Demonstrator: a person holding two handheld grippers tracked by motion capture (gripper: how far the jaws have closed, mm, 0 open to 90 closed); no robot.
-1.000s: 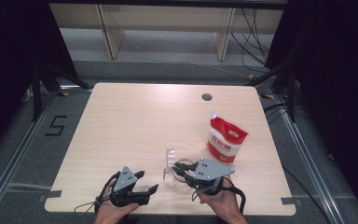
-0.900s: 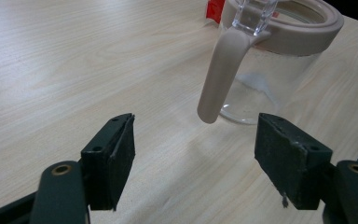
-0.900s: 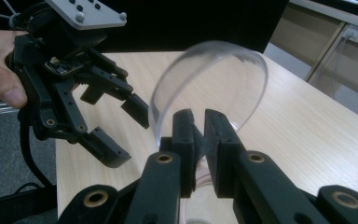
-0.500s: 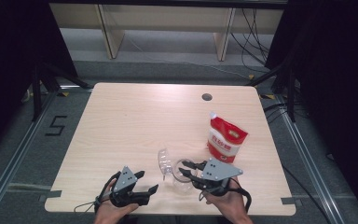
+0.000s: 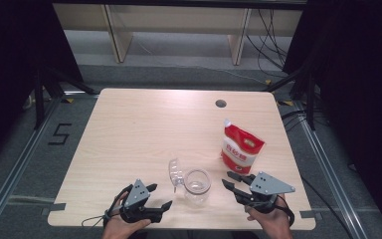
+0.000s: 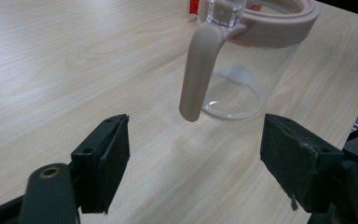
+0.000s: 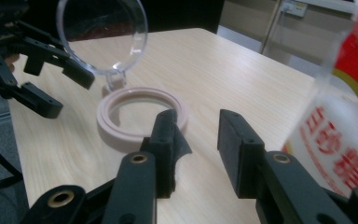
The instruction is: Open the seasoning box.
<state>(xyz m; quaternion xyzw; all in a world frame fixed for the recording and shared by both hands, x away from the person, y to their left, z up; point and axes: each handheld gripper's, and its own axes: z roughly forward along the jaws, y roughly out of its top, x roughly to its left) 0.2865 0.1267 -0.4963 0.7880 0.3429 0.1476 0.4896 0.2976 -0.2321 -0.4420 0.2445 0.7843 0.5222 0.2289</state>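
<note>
Looking down, I see the jar (image 5: 197,186) upright at lower centre, lid (image 5: 175,171) flipped open, between my grippers. My left gripper (image 5: 155,196) gapes wide, nearer, facing the handle (image 6: 198,70); my right gripper (image 5: 229,180), jaws just opening, holds nothing

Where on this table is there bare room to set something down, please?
The whole far half of the table is bare, up to the small round hole, and so is the left side. It is crowded along the near edge: the clear jar with its lid flipped open stands between the left gripper and right gripper, with the red pouch just behind.
</note>
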